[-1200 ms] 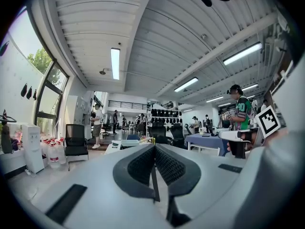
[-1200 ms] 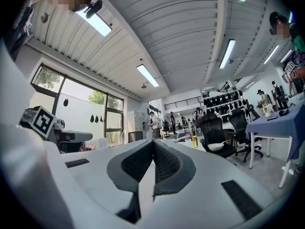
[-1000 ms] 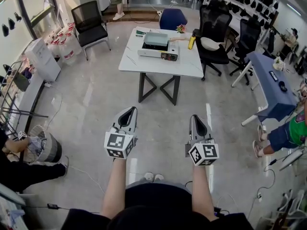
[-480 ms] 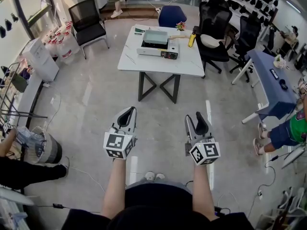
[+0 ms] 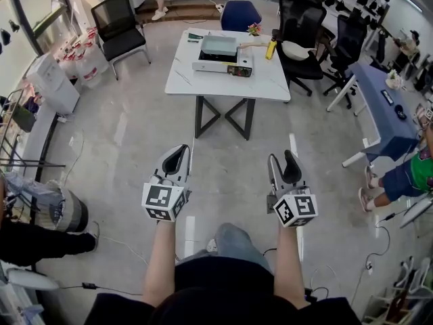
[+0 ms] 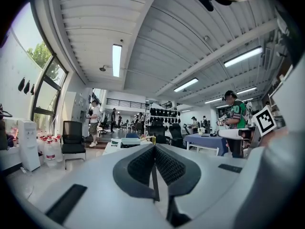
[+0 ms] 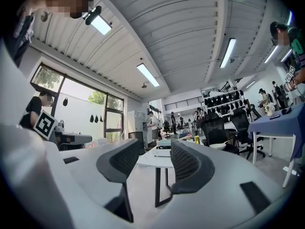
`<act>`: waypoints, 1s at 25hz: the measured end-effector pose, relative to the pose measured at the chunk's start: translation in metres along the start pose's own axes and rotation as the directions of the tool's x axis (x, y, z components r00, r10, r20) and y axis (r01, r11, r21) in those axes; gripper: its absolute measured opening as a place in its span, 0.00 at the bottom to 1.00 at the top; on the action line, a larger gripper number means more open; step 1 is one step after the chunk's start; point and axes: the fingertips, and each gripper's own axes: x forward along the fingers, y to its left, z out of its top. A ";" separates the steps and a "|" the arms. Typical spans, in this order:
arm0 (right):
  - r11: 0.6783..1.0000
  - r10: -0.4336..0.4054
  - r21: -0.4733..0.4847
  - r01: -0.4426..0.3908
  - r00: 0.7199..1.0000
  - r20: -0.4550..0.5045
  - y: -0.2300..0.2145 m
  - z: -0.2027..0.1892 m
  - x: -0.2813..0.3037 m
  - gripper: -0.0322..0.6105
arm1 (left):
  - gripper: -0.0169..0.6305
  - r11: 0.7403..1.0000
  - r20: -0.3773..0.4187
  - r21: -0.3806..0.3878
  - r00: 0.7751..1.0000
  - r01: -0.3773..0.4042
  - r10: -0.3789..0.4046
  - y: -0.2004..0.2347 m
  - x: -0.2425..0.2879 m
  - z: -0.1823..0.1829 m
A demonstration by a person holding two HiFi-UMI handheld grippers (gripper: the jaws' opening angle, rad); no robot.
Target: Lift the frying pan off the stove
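Frying pan (image 5: pixel 218 45), squarish and grey-green, is sitting on a white tabletop stove (image 5: pixel 223 65) on a white table (image 5: pixel 203 83) at the upper centre of the head view, well apart from both grippers. A pale, wood-coloured handle (image 5: pixel 247 46) is sticking out toward the right of the frame, ending near a yellow bottle (image 5: pixel 270 50). The pan is too small here to show detail, but it is probably stiff metal, fairly heavy and weighted toward the bowl. The handle is looking like the safest place to grip, close to the pan body so that it is not tipping.

In the lower centre of the frame, a person is holding both grippers out over bare floor. The left gripper (image 5: pixel 180 149) is keeping its two pads pressed together with nothing between them. The right gripper (image 5: pixel 281 156) is opening its jaws wide, with only the distant table showing through the gap.
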 end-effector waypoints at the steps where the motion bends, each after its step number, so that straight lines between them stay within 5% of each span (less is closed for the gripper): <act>1: 1.000 -0.009 0.002 0.009 1.000 -0.002 0.001 0.003 0.000 0.35 | 0.05 1.000 -0.002 -0.001 1.000 -0.001 0.001 0.002 -0.001 -0.001; 16: 1.000 -0.020 -0.011 0.020 0.999 0.037 -0.039 0.005 0.053 0.35 | 0.05 1.000 0.014 -0.008 1.000 -0.015 0.015 0.036 0.051 -0.001; 25: 1.000 -0.010 -0.028 0.012 0.998 0.065 -0.103 0.005 0.186 0.35 | 0.05 0.998 0.034 -0.004 0.997 -0.064 0.064 0.105 0.172 -0.008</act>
